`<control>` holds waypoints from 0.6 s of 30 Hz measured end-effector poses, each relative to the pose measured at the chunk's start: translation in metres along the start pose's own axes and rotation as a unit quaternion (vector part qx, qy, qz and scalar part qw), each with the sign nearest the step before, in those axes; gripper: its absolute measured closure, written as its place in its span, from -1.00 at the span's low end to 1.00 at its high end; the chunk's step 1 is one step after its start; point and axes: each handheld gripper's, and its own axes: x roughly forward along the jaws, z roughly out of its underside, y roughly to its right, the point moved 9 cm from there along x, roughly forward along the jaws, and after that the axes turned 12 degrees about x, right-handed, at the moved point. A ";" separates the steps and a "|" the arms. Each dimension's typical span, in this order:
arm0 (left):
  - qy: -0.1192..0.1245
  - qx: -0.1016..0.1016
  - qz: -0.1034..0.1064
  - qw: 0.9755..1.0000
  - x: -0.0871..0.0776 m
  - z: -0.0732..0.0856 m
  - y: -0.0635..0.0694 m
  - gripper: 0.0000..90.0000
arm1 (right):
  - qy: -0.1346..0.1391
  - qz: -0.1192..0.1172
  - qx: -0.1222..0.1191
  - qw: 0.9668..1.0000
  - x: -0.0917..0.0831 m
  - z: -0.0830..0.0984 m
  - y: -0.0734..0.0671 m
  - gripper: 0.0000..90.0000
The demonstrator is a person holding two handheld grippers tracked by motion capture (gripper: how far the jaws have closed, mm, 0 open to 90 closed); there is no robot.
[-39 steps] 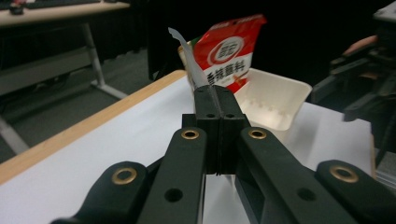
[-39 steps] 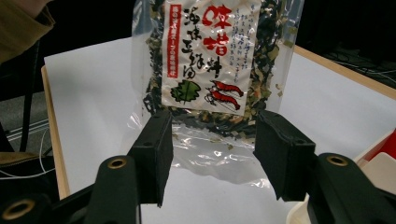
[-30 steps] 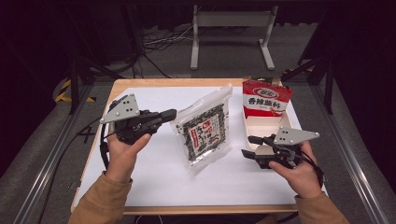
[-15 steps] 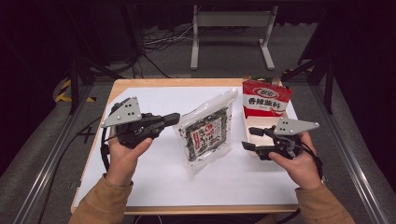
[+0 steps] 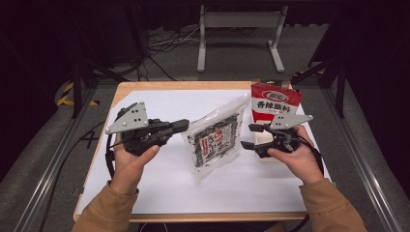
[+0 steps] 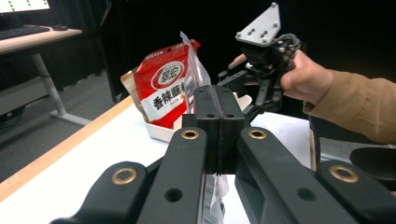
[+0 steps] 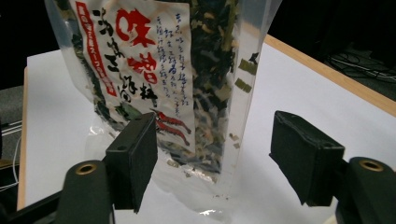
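A lab: dark curtains, floor cables, metal-framed table.

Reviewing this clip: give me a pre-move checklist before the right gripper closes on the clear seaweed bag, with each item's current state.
1. Left gripper shut on the bag: ok; in the left gripper view its jaws are pressed together on the bag's clear edge.
2. Bag lifted off the table: cannot tell; it stands upright, but its bottom may touch the sheet.
3. Right gripper open: ok; jaws are spread wide.
4. Bag between the right jaws: ok; in the right gripper view its lower corner sits in the gap.
5. Right jaws touching the bag: cannot tell; the left one overlaps it.
6. Red pouch out of the way: ok; it stands behind, in the white tray.
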 end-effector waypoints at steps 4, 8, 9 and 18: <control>0.002 0.000 0.003 1.000 0.001 -0.001 0.003 1.00 | 0.009 -0.001 -0.006 1.000 0.007 -0.003 0.001 -0.30; 0.002 0.002 0.007 1.000 0.002 -0.003 0.005 1.00 | 0.007 -0.007 -0.018 1.000 0.014 -0.006 0.000 -0.31; 0.001 0.005 0.007 1.000 0.002 -0.003 0.005 1.00 | 0.007 -0.009 -0.025 1.000 0.017 -0.007 0.000 -0.34; 0.001 0.005 0.009 1.000 0.002 -0.003 0.006 1.00 | 0.017 -0.062 -0.036 0.997 0.034 -0.011 -0.002 -0.41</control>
